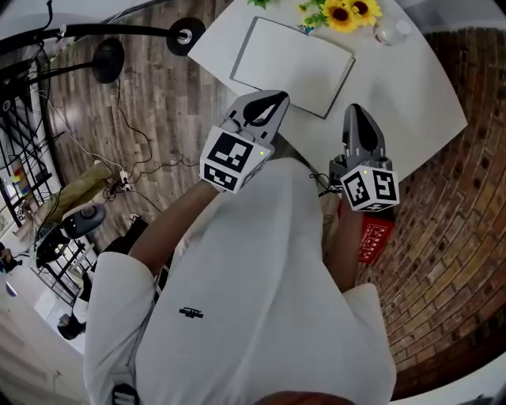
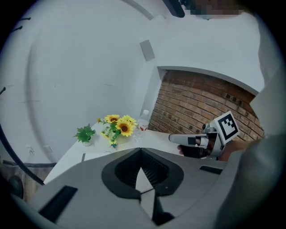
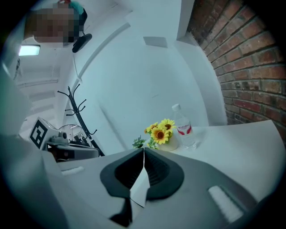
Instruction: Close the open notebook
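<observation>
Tips pinched tight on the left gripper (image 2: 141,151), nothing caught between. Same story on the right gripper (image 3: 143,150): shut, empty. Both poised at the near edge of the white table (image 1: 411,87) (marker cubes facing up at the head camera). Seen from above, notebook (image 1: 292,65) lying flat on the tabletop, 12 o'clock of the left gripper, 11 o'clock of the right, apart from both. Past it, toward 1 o'clock, sunflowers (image 1: 344,12) and a water bottle (image 1: 391,32).
</observation>
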### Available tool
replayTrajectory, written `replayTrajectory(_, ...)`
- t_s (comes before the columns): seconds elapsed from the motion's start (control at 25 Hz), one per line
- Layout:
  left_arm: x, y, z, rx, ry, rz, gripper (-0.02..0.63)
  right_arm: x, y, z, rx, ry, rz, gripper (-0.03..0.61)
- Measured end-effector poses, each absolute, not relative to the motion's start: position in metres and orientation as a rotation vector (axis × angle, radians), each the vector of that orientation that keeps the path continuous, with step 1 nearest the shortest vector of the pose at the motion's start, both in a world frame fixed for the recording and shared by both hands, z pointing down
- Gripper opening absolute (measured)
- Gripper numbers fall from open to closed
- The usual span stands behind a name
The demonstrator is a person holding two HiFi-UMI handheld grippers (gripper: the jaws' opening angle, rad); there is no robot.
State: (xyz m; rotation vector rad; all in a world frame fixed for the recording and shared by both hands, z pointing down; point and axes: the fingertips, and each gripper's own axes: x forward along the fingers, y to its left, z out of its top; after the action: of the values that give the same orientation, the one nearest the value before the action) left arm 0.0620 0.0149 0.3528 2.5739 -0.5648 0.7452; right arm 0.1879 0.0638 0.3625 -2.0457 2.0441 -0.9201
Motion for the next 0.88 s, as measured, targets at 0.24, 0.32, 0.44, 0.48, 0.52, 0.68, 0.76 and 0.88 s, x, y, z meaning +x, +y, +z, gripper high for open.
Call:
replayTrajectory(0.24,0.06,0.007,0.389,2.51,-0.592,0.801,0.009,0.195,0.051,0.378,-2.026,2.084,-0.955,0.111)
replayTrajectory(0.32,0.058,0.002,0.401,2.493,-0.61,0.82,0.009,0.194,0.045,0.383,-2.017,2.105,-0.966,0.142)
replayTrajectory(0.44,0.059,-0.002,0.42,2.463,-0.619,0.844,0.011,0.193,0.04,0.387,-1.993,2.132,-0.969,0.167)
replayTrajectory(0.48,0.06,-0.003,0.427,2.454,-0.616,0.852,0.011,0.193,0.039,0.388,-1.988,2.139,-0.971,0.173)
replayTrajectory(0.52,0.06,-0.004,0.434,2.447,-0.616,0.862,0.011,0.192,0.038,0.391,-1.987,2.146,-0.976,0.183)
replayTrajectory(0.68,0.062,-0.01,0.461,2.428,-0.62,0.923,0.047,0.196,0.03,0.403,-2.0,2.18,-0.992,0.209)
replayTrajectory(0.76,0.063,-0.015,0.472,2.412,-0.621,0.944,0.075,0.2,0.025,0.409,-2.002,2.187,-1.005,0.214)
replayTrajectory(0.88,0.058,-0.023,0.49,2.372,-0.639,0.974,0.077,0.203,0.016,0.419,-2.0,2.203,-1.034,0.231)
